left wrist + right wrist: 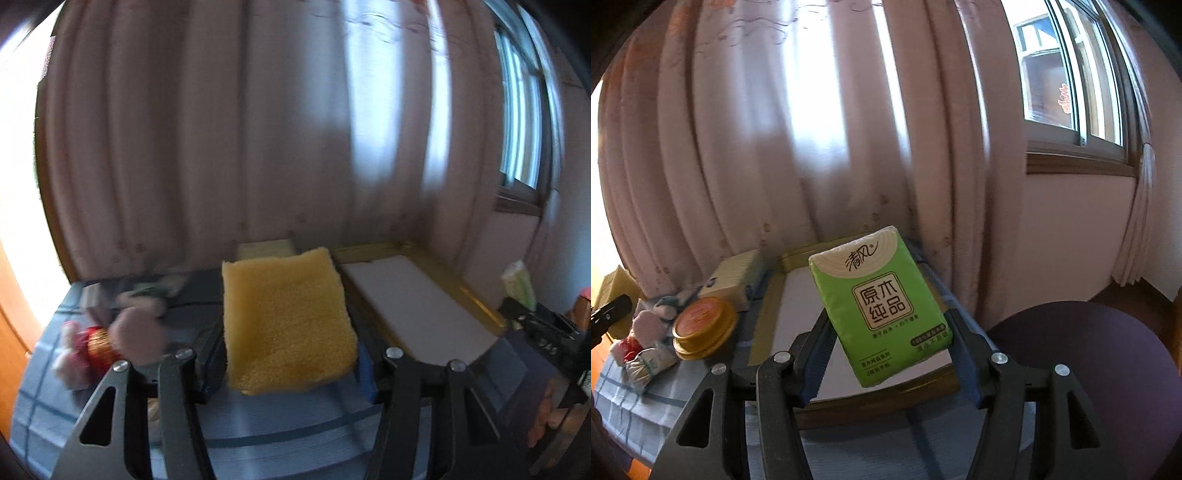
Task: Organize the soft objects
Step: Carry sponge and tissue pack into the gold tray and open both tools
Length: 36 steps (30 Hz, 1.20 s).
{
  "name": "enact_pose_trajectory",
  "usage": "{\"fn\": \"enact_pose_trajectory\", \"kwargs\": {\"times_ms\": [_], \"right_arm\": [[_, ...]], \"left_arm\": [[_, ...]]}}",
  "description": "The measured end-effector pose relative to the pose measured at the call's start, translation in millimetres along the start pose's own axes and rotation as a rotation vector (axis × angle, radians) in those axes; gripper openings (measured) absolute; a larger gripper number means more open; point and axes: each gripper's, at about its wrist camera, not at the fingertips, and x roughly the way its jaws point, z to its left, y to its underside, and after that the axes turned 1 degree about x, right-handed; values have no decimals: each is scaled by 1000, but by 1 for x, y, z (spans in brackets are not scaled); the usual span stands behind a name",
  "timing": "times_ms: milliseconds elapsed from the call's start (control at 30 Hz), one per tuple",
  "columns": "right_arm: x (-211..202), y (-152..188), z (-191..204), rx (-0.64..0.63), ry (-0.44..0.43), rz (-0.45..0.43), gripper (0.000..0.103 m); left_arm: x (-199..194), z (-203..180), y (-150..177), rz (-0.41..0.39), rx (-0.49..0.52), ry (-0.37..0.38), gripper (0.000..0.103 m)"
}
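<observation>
Nearest in, the left tool is pinching a yellow sponge, its pads pressed against both sides, the block held clear above the bench with its blue checked cover. The right tool is clamped on a green tissue pack, squeezed by its lower edges and standing up between the pads. So both soft items are in the air: this looks like the carry step, each one picked and on its way to a spot.

Just beyond both tools lies a gold-rimmed tray with a pale, bare floor. Left of the right tool sits a round orange-lidded tin, and beside that a plush toy lying on the cloth. A cream box stands behind the tin. Farthest back hang the pink curtains, with a window off to the right.

The likely next move is a drop into the tray: lower each item flat, keep the two apart, then spread the pads gently so the sponge does not spring away.
</observation>
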Motion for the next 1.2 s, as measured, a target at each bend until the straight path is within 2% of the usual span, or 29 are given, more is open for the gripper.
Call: {"fn": "enact_pose_trajectory", "kwargs": {"times_ms": [167, 367, 500, 700, 1000, 1100, 1200], "right_arm": [[10, -10, -3, -21, 31, 10, 61], [19, -19, -9, -60, 71, -3, 61], [34, -27, -9, -71, 78, 20, 61], [73, -29, -6, -92, 44, 127, 61], [118, -32, -4, -102, 0, 265, 63], [127, -32, -5, -88, -25, 291, 77], [125, -34, -12, -29, -82, 288, 81]], "left_arm": [[16, -41, -6, 28, 12, 64, 56], [41, -71, -9, 52, 37, 78, 56], [59, -92, -8, 90, 33, 96, 56], [89, -112, -1, 171, 3, 132, 56], [123, -131, 8, 253, 28, 115, 57], [126, -134, 8, 252, 51, 97, 61], [123, -141, 8, 247, 81, 99, 87]]}}
